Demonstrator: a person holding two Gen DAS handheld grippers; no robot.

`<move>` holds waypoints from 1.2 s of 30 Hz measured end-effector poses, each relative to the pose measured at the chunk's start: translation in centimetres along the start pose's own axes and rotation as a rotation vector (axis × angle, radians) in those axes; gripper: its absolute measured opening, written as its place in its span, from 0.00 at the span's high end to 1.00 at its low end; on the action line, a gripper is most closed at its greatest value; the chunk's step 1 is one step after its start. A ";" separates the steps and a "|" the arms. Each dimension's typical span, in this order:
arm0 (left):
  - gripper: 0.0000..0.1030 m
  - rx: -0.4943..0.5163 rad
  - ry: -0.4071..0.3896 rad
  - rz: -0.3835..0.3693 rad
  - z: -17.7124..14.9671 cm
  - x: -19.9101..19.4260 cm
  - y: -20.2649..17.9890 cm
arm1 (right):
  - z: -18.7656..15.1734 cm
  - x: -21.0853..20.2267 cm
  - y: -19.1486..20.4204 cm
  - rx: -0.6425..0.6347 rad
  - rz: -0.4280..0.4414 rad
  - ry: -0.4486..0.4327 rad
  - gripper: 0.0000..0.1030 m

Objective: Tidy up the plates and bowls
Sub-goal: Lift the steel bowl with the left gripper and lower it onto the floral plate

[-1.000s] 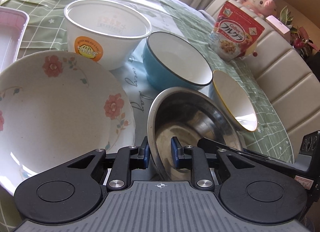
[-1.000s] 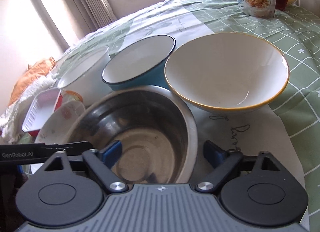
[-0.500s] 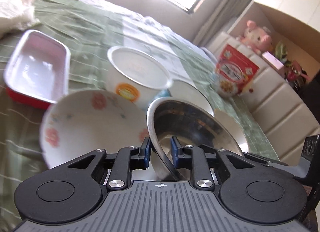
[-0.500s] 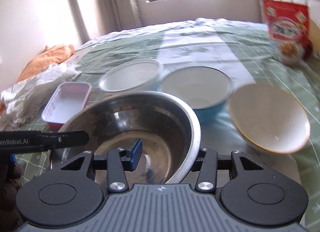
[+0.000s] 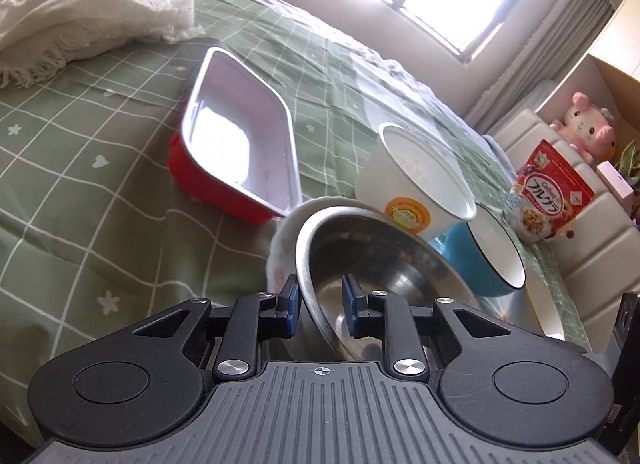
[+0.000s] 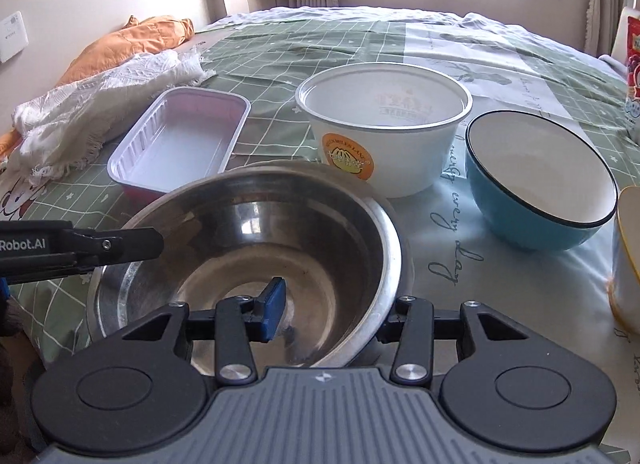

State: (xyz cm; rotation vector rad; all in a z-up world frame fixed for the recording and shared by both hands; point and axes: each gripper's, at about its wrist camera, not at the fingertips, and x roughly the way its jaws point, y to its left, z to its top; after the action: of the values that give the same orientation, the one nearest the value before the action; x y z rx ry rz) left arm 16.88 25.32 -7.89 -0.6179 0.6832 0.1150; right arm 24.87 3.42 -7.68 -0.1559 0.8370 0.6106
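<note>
A steel bowl is held between both grippers above a floral plate, whose rim peeks out behind it. My left gripper is shut on the bowl's near rim. My right gripper straddles the bowl's other rim, one finger inside, one outside; its jaws stand fairly wide. A white paper bowl, a blue bowl and a yellow-rimmed bowl stand behind.
A red tray with white inside lies left on the green checked cloth. White lace fabric and an orange cloth lie far left. A cereal bag stands far right by a sofa.
The steel bowl has been carried left, from beside the yellow-rimmed bowl to over the floral plate. My right gripper has narrowed around its rim. The left gripper kept its hold.
</note>
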 end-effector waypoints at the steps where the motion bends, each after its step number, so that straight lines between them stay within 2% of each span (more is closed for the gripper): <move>1: 0.77 0.003 -0.009 0.006 0.0 -0.2 0.2 | -0.1 0.1 0.0 0.001 -0.006 0.003 0.58; 5: 0.77 0.028 -0.064 0.043 0.4 -1.0 0.6 | 0.0 -0.3 -0.3 0.001 -0.020 -0.015 0.58; 8: 0.76 0.036 -0.076 0.085 0.7 -0.8 1.0 | 0.5 -1.0 -0.7 0.005 -0.043 -0.048 0.55; 10: 0.74 0.020 -0.075 0.055 0.8 -0.8 1.5 | 0.8 -1.5 -1.3 0.021 -0.059 -0.074 0.50; 12: 0.73 0.011 -0.066 0.038 0.8 -0.6 1.7 | 1.2 -1.6 -2.2 0.049 -0.078 -0.080 0.50; 15: 0.69 -0.002 -0.060 0.024 0.8 -0.4 1.9 | 1.3 -1.0 -3.5 0.104 -0.077 -0.050 0.50; 19: 0.71 -0.009 -0.077 0.006 1.0 -1.2 1.9 | 0.8 -0.1 -4.0 0.143 -0.041 -0.003 0.50; 21: 0.71 0.036 -0.081 -0.033 1.0 -1.6 1.2 | 0.5 0.4 -3.7 0.139 -0.037 0.007 0.50; 23: 0.71 0.115 -0.069 -0.024 0.9 -1.5 0.1 | 0.4 0.7 -3.5 0.136 -0.035 0.013 0.50; 27: 0.71 0.228 -0.057 0.087 0.3 -0.8 -1.3 | 0.2 0.8 -3.6 0.135 -0.036 0.018 0.49; 28: 0.67 0.234 -0.052 0.111 0.2 -0.5 -1.2 | 0.2 0.7 -3.8 0.136 -0.038 0.017 0.50; 31: 0.63 0.185 -0.024 0.082 0.4 0.2 -0.1 | 0.2 0.7 -4.2 0.151 -0.035 0.018 0.50; 34: 0.67 0.074 0.031 0.006 0.8 1.4 1.5 | 0.3 1.0 -4.7 0.186 0.005 0.029 0.50; 36: 0.67 0.022 0.048 -0.018 1.0 2.2 2.0 | 0.4 1.6 -4.7 0.202 0.037 0.048 0.50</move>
State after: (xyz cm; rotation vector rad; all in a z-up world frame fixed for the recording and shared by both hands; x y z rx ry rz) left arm 18.50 27.28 -9.66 -0.6071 0.7244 0.0763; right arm 28.60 0.45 -9.06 0.0284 0.9446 0.5550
